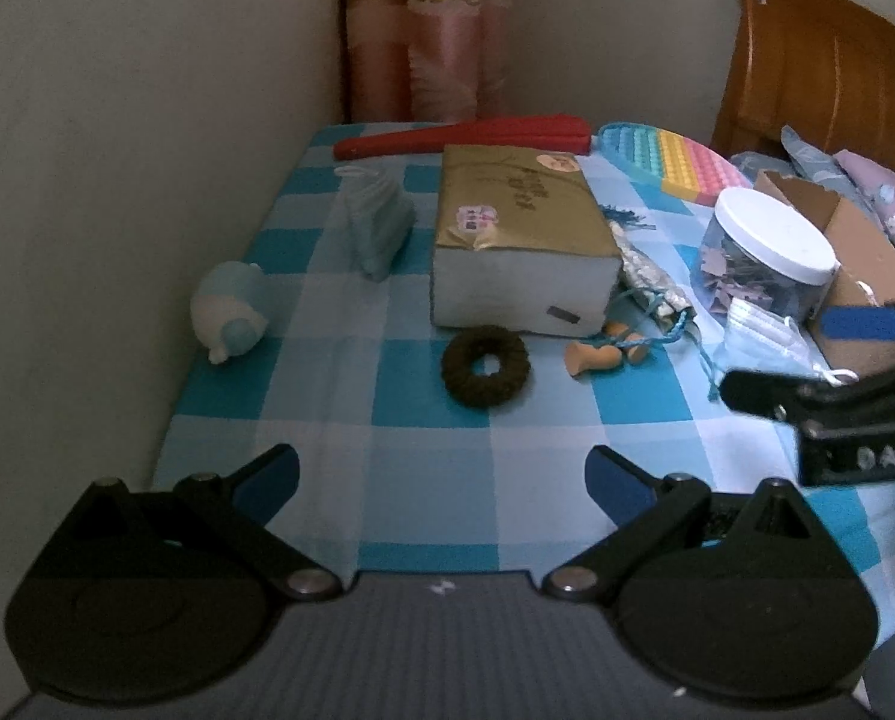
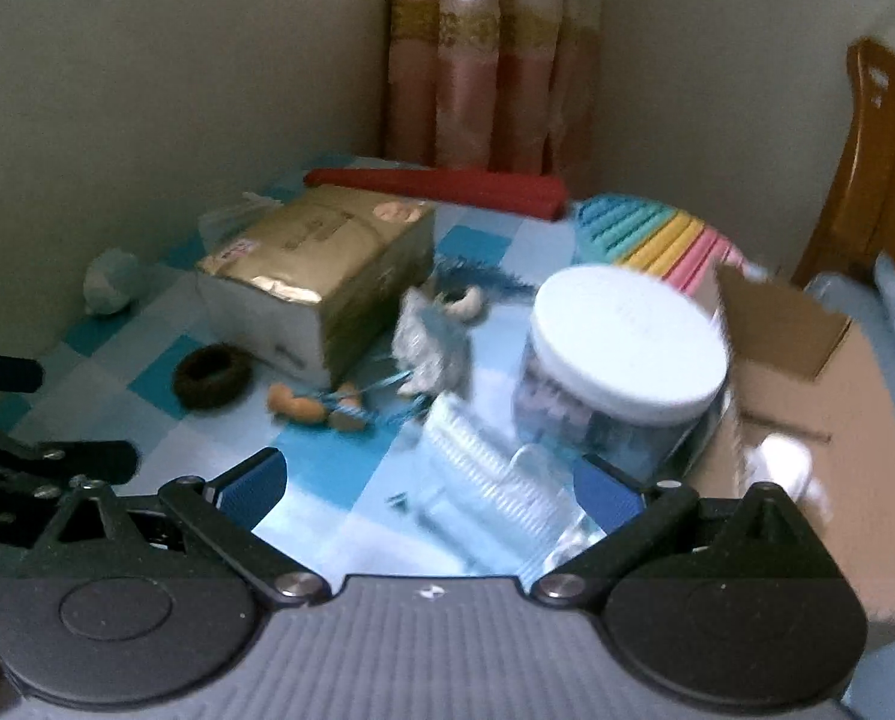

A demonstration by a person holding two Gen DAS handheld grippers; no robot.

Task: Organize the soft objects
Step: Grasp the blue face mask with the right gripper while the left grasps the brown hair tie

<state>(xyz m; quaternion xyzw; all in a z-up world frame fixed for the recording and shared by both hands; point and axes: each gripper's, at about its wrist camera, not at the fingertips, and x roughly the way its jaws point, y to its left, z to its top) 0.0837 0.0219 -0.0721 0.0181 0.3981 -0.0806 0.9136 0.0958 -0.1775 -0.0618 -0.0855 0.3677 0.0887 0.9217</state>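
1. Checkered blue-and-white cloth [image 1: 351,420] covers a small table shoved into a wall corner, with pink curtains [image 1: 429,36] behind it and a wooden headboard [image 1: 807,60] off to the right. Pretty cluttered.

2. Soft stuff is scattered all over: a dark scrunchie [image 1: 486,367] just in front of the gold-wrapped box [image 1: 519,234], a rolled pale sock bundle [image 1: 231,312] near the wall, a folded light-blue cloth [image 1: 378,222] beside the box, and a face mask [image 1: 759,330] lying against the white-lidded jar [image 1: 765,252].

3. Left gripper [image 1: 441,474] is held low over bare cloth, fingers spread wide, nothing between them.

4. Right gripper [image 2: 429,480] is also spread apart and empty, and the face mask [image 2: 483,474] sits right between its fingers in the right wrist view. That view is blurred, so contact can't be confirmed.

5. Best guess: the mask is being lined up for a pick, probably bound for the cardboard box [image 2: 807,396] just beside the jar [image 2: 621,354].

6. For a clean grab, the pleated middle should be pinched rather than an ear loop, so it doesn't dangle or snag.

7. The jar is very close on the right, so the far finger should be kept off it or it could get nudged.

8. Cloth underneath could get bunched up too, so a shallow pinch is safer.
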